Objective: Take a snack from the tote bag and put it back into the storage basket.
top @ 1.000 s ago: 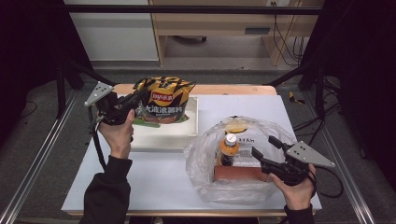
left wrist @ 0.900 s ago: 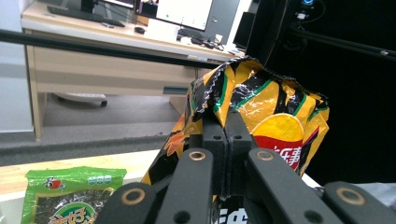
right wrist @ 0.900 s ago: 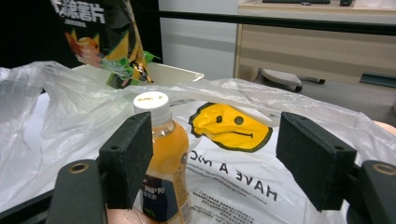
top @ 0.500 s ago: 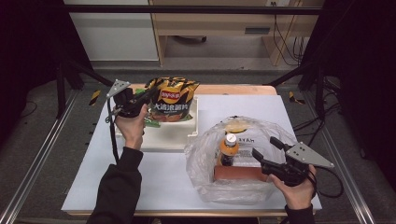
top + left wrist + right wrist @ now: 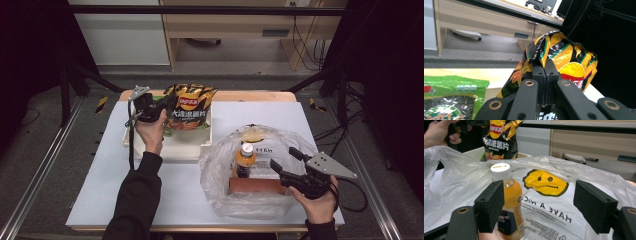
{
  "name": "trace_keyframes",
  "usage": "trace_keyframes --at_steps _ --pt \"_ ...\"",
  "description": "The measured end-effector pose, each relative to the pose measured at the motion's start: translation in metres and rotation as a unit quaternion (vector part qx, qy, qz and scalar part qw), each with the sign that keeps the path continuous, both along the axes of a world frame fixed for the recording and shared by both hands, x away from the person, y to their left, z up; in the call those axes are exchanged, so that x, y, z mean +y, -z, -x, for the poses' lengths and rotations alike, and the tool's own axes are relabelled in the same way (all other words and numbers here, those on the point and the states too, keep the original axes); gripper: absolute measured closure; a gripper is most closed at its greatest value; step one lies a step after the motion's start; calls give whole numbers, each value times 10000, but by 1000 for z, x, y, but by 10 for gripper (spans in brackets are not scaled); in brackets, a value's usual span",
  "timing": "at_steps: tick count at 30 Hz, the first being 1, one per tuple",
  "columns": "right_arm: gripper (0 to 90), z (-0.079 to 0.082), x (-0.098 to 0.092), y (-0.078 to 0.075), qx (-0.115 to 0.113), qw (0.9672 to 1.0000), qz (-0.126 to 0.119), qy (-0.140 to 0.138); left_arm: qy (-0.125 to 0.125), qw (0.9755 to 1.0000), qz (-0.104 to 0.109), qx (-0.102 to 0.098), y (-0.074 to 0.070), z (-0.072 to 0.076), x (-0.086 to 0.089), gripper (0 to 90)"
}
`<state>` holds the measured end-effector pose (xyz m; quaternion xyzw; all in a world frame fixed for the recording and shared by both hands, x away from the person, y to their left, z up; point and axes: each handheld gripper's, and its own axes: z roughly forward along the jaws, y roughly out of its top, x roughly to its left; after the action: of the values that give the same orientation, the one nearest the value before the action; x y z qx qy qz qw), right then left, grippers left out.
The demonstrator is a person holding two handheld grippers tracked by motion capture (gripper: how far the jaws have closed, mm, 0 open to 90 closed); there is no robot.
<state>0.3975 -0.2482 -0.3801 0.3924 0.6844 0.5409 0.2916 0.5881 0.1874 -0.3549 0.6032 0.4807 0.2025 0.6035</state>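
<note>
A yellow-and-black chip bag (image 5: 191, 107) stands upright over the white tray (image 5: 170, 149) at the back left. My left gripper (image 5: 166, 103) is shut on the bag's left edge; in the left gripper view the jaws (image 5: 545, 67) pinch the crimped seam of the chip bag (image 5: 571, 60). At the front right, my right gripper (image 5: 282, 156) is open at the rim of a clear plastic bag (image 5: 220, 170). In the right gripper view its pads (image 5: 490, 205) stand wide apart around nothing, just before an orange juice bottle (image 5: 507, 202).
Inside the plastic bag (image 5: 461, 182) with its yellow face print are the juice bottle (image 5: 244, 159) and a red-brown cylinder (image 5: 255, 185). A green seaweed packet (image 5: 449, 97) lies in the tray. A white mat (image 5: 100, 190) covers the table.
My left hand has carried the chip bag to the right and lower, over the tray. The right gripper and the plastic bag have stayed put.
</note>
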Motion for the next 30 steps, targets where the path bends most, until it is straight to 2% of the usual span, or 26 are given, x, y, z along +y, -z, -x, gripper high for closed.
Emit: trace_keyframes --at_steps 6,11,13,18,23,27,30 --pt "252 -1 1 1 23 10000 15 2 -41 9999 119 103 12 -10 0 897" --pt "252 -1 2 1 27 10000 35 -16 -88 9990 382 190 19 -16 8 895" --pt "251 -1 2 1 25 10000 32 -26 -116 9990 369 208 20 -17 10 894" --pt "252 -1 3 1 15 10000 28 -28 -219 9990 290 261 23 -20 12 890" --pt "252 -2 4 1 32 10000 67 -32 -283 9989 -34 367 27 -27 13 882" --pt "252 -3 4 2 32 10000 73 -39 -296 9987 -115 391 31 -31 12 867" --pt "252 -3 4 2 38 10000 78 -37 -338 9982 -259 433 33 -34 11 823"
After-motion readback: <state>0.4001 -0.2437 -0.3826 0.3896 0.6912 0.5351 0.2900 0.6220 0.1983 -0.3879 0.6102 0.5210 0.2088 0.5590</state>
